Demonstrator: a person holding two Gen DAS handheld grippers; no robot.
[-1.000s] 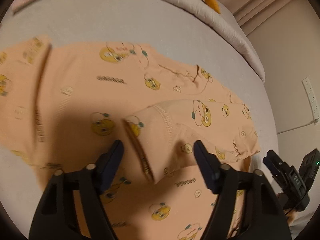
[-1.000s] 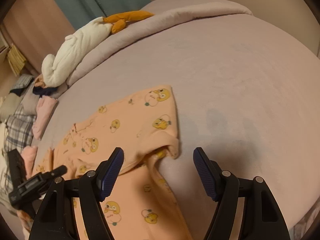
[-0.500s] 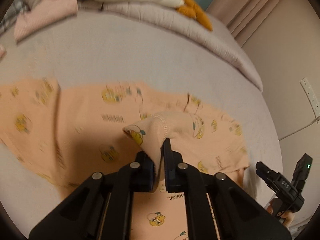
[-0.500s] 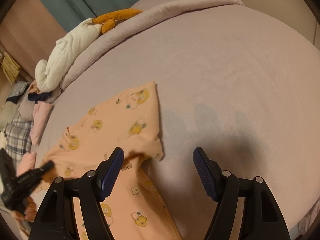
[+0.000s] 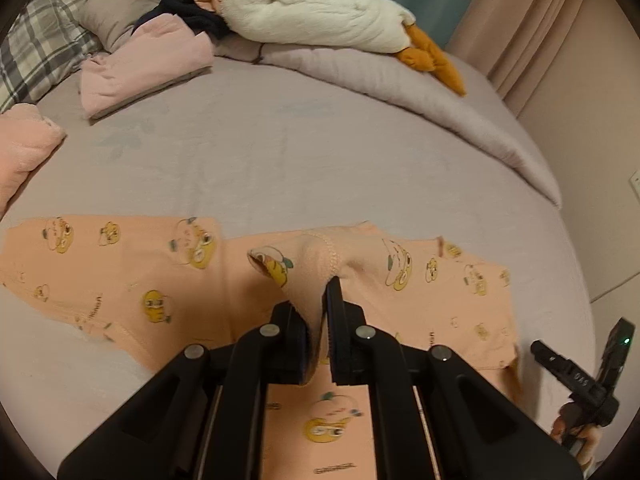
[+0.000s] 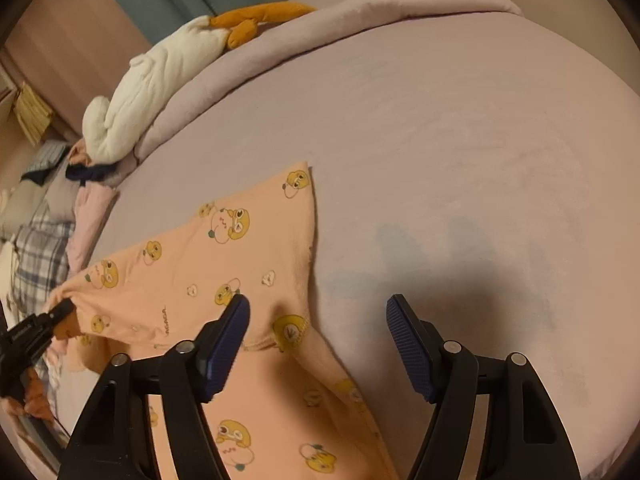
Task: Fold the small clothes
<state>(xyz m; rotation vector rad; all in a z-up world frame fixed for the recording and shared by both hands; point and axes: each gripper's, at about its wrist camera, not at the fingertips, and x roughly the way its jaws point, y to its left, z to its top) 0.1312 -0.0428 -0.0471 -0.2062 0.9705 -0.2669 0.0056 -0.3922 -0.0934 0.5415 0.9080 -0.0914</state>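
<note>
A peach child's garment [image 5: 120, 276] printed with yellow cartoon faces lies spread on the lilac bed sheet [image 5: 280, 152]. My left gripper [image 5: 318, 320] is shut on a cuffed end of the garment [image 5: 308, 256] and holds it lifted above the rest of the cloth. In the right wrist view the same garment [image 6: 224, 264] lies flat, with the left gripper [image 6: 52, 316] pinching its far left end. My right gripper [image 6: 318, 340] is open and empty, hovering over the garment's right edge and the bare sheet.
A white plush goose with orange feet [image 5: 320, 12] lies on the rolled duvet [image 5: 420, 92] at the back. Folded pink clothes [image 5: 144, 68], a pink bundle [image 5: 24, 144] and a plaid pillow [image 5: 36, 52] sit at the back left. A wall [image 5: 580, 140] is on the right.
My left gripper closed on the cuffed end of the garment and lifted it, pulling the cloth up. My right gripper stayed open and shifted a little over the garment's edge.
</note>
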